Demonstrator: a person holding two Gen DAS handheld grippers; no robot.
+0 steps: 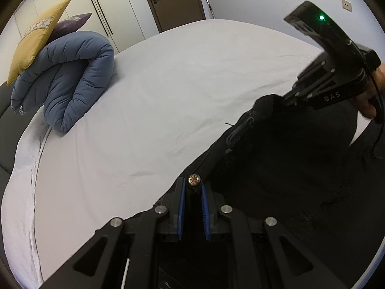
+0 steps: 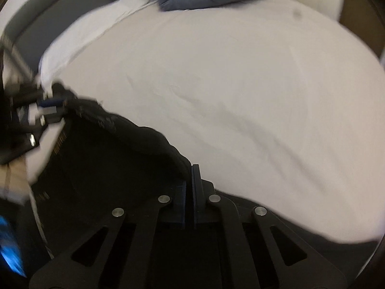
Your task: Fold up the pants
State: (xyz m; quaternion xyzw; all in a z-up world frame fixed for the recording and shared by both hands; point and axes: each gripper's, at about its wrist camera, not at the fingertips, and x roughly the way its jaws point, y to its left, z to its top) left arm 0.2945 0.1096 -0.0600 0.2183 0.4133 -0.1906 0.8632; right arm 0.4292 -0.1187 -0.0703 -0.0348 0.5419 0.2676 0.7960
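Black pants (image 1: 276,156) lie on the white bed sheet (image 1: 168,96), their waistband stretched between both grippers. My left gripper (image 1: 192,187) is shut on the waistband right beside a metal button (image 1: 193,180), with dark cloth between its blue pads. At the upper right of the left wrist view, my right gripper (image 1: 285,101) is shut on the other waistband corner, a hand behind it. In the blurred right wrist view, the right gripper (image 2: 192,168) has its fingers pressed together at the edge of the pants (image 2: 108,156). The left gripper (image 2: 56,103) holds the far corner there.
A folded blue duvet (image 1: 69,79) sits at the far left of the bed with a yellow pillow (image 1: 36,41) and a purple pillow (image 1: 72,22) behind it. A wardrobe (image 1: 101,7) and a brown door (image 1: 170,0) stand beyond the bed. The mattress edge (image 1: 26,168) runs down the left.
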